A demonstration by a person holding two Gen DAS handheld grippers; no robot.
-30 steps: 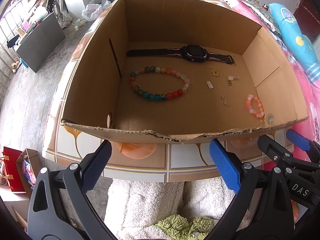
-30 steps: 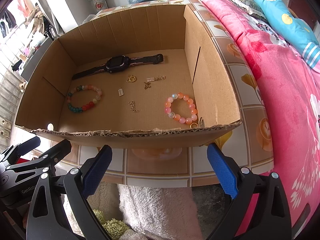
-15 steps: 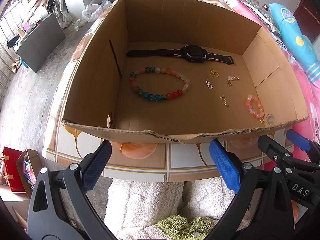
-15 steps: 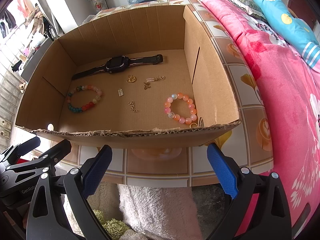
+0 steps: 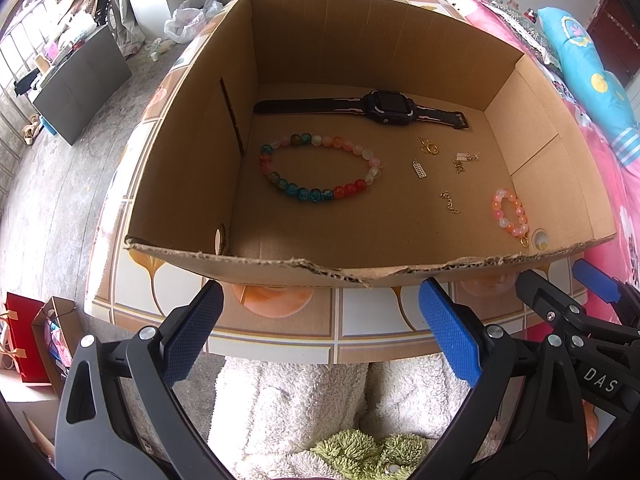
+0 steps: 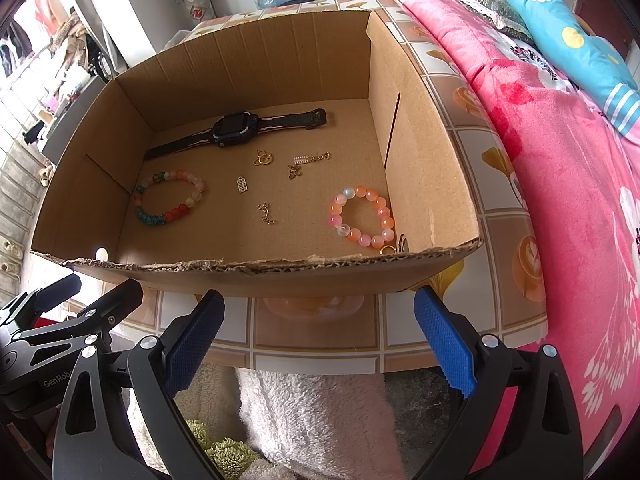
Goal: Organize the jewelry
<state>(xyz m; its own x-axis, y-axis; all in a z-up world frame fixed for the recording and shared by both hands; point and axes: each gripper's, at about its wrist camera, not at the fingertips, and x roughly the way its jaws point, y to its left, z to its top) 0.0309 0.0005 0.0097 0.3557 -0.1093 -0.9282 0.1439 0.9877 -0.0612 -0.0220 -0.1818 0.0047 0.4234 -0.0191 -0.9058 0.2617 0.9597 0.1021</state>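
Note:
An open cardboard box [image 5: 288, 268] [image 6: 256, 276] stands on a tiled table. On its floor lie a black watch [image 5: 390, 107] [image 6: 234, 128], a multicoloured bead bracelet [image 5: 320, 168] [image 6: 168, 198], a small pink-orange bead bracelet [image 5: 510, 212] [image 6: 362, 216] and several small gold pieces [image 5: 430, 146] [image 6: 264, 158]. My left gripper [image 5: 316, 336] hangs open before the box's near wall, holding nothing. My right gripper [image 6: 316, 336] is open too, at the same distance, and shows at the right edge of the left wrist view.
A pink floral blanket [image 6: 560, 184] and a blue pillow [image 5: 588, 76] lie right of the table. White fluffy fabric [image 5: 304, 400] sits below the table edge. A red bag [image 5: 20, 344] and a grey cabinet [image 5: 80, 84] stand on the floor at left.

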